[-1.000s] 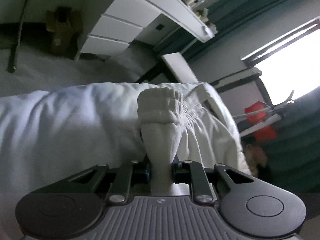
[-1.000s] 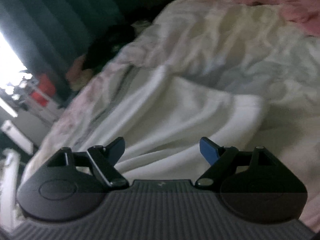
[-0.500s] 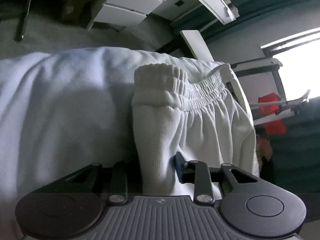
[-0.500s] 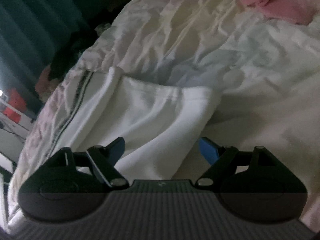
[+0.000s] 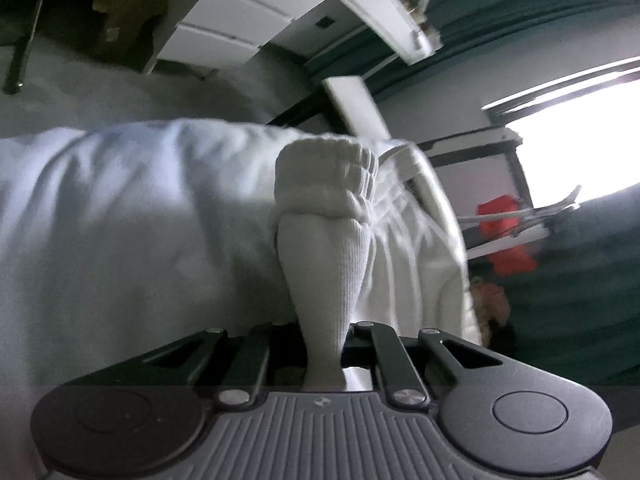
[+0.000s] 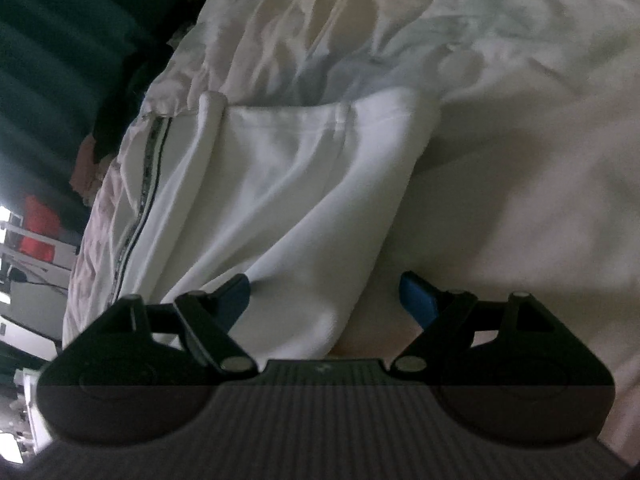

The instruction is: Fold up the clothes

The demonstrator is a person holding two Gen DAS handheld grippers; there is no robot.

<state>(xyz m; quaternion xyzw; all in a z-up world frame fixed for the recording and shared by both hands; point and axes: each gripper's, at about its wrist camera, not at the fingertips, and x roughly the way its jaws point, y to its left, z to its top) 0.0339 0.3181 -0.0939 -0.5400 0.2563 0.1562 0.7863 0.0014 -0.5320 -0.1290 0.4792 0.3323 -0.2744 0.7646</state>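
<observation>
White trousers with an elastic waistband lie in front of my left gripper. Its jaws are closing tight on a bunched fold of ribbed fabric just below the waistband, which rises from between them. In the right wrist view the same white trousers, with a dark side stripe, lie on the pale bed sheet. My right gripper is open and hovers low over the trousers' near edge. The cloth passes under its left blue pad without being pinched.
A white drawer unit and desk top stand beyond the bed. A bright window and a red item are at the right. Dark curtains hang past the bed's left edge. The sheet is rumpled.
The left jaws held the fold looser half a second ago and now pinch it narrow. The right gripper has sunk closer to the trousers and rolled, still open.
</observation>
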